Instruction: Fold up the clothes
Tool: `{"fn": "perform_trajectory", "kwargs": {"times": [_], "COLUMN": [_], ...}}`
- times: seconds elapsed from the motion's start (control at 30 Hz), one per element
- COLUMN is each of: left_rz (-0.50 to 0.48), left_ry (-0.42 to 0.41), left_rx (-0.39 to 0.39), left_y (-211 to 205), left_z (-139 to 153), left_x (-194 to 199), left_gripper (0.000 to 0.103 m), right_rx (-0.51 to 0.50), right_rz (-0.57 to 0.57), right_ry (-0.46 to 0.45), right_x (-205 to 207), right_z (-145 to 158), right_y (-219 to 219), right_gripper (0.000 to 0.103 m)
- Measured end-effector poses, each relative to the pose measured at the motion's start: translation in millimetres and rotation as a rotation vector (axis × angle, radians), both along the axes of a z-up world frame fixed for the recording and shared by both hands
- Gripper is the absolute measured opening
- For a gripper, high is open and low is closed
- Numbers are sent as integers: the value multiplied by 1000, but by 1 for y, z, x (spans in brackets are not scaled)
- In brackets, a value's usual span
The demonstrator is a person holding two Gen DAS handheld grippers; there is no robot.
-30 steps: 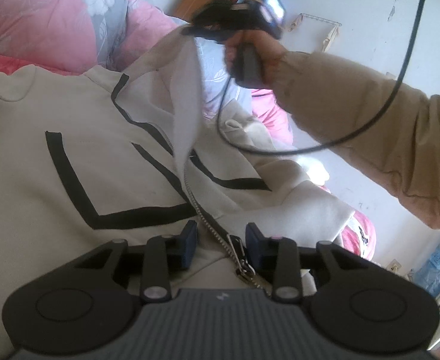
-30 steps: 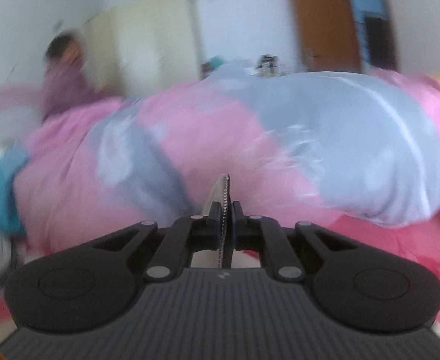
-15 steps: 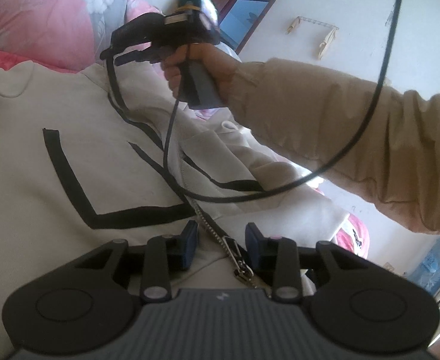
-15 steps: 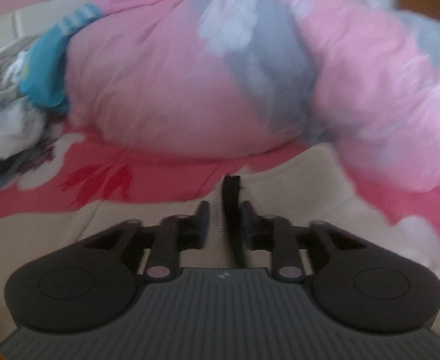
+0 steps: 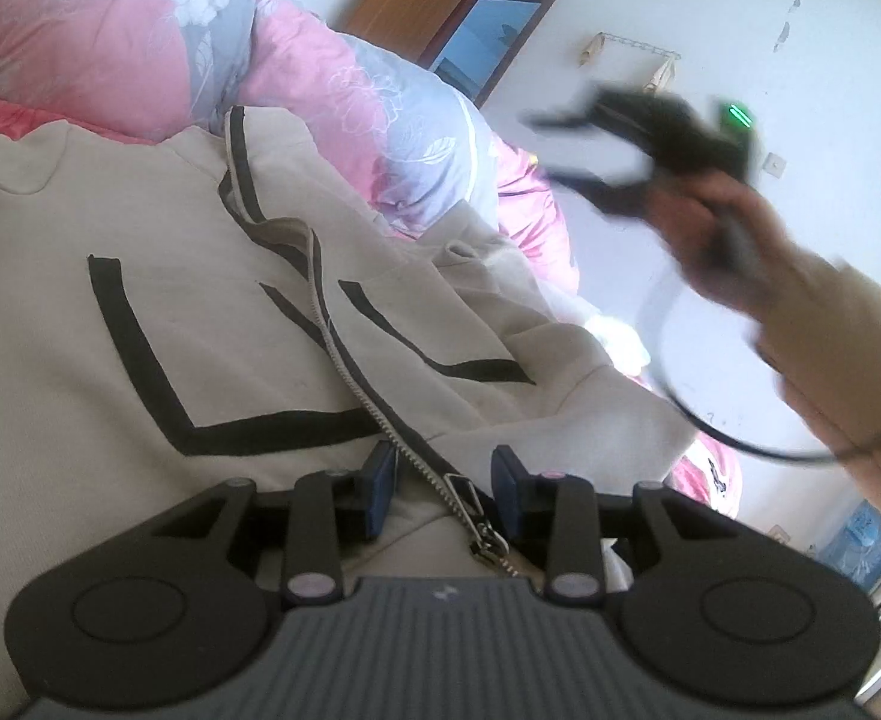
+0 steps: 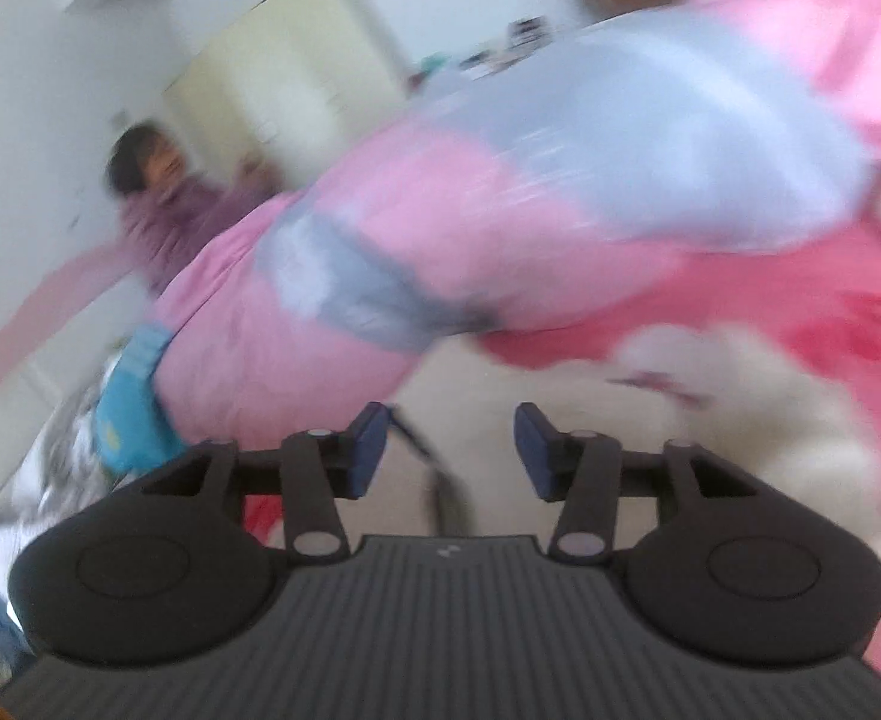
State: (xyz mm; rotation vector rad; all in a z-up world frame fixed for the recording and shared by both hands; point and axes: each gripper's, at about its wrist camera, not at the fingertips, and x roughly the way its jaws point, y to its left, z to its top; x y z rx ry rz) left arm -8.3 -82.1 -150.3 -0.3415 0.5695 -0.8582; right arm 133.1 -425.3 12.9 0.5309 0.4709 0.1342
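Observation:
A beige zip-up jacket with black stripes lies spread on the bed, its zipper running down the middle. My left gripper is open, its jaws on either side of the zipper pull at the hem. My right gripper is open and empty, blurred by motion, above the jacket's beige cloth. In the left wrist view it shows held in a hand high at the right, away from the jacket.
A pink and grey floral quilt is piled behind the jacket, also in the right wrist view. A person sits at the far left by a cream wardrobe. A black cable hangs from the right gripper.
My right gripper has let go of the jacket's front edge, opened, and swung away to the right. The jacket front now lies flat. My left gripper has stayed at the zipper.

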Motion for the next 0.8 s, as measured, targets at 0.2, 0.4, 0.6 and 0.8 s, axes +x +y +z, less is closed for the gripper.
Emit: {"fn": "perform_trajectory", "kwargs": {"times": [0.2,0.4,0.6,0.8], "left_rz": [16,37,50,59], "left_ry": [22,53,83,46], "left_rx": [36,97,169,213], "left_y": [-4,-10,-17,-22], "left_z": [4,11,21,23], "left_x": [0,2,5,1], "left_gripper": [36,36,36,36], "right_rx": [144,275,276,174], "right_rz": [-250,-227,-159,-209], "right_ry": [147,262,266,167], "right_x": [-87,-90,-51,-26], "right_z": [-30,-87,-119,-109], "right_y": [-91,-109,-90,-100], "right_gripper": [58,65,57,6]}}
